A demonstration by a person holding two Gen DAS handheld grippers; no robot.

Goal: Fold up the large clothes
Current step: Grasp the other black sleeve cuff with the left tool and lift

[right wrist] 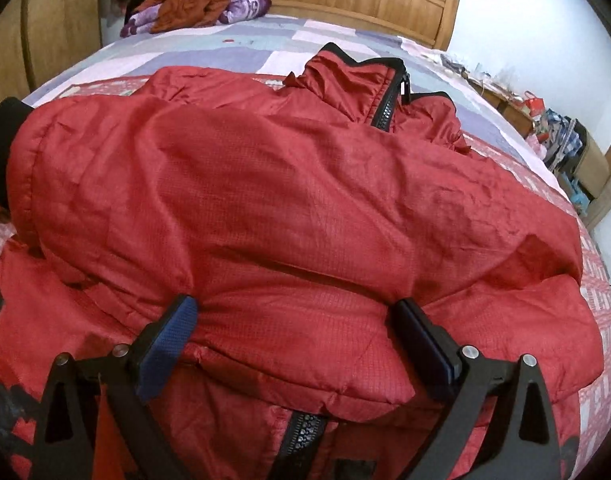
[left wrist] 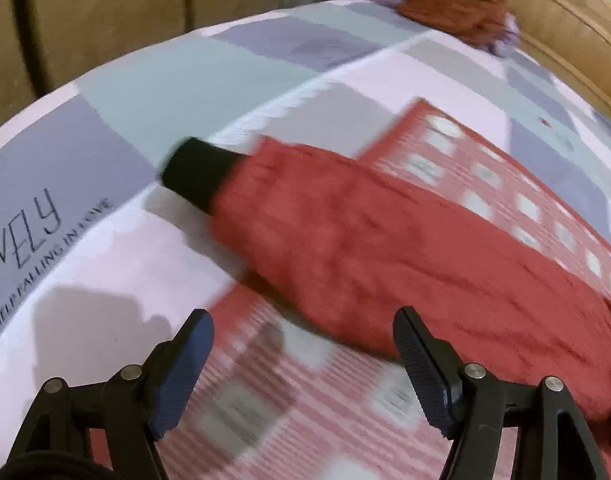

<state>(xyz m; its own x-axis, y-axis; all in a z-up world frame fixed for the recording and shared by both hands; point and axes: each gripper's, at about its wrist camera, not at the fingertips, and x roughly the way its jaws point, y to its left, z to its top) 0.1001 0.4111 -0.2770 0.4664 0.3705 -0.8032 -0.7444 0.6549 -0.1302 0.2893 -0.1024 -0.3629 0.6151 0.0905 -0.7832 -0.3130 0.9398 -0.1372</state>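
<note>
Jacket (right wrist: pixel 289 208), red, spread on bed (left wrist: pixel 153 92), sleeve across front. Right gripper (right wrist: pixel 293 316) wide, pads bracketing puffy fold (pinch unclear). Left gripper (left wrist: pixel 303 332) wide, empty, near black cuff (left wrist: pixel 197 172). Risks: slick fabric slipping, sleeve flopping back, fold skewing.

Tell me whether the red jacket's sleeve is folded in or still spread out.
Folded in. In the right wrist view the sleeve lies across the jacket body, its black cuff at the left edge.
</note>
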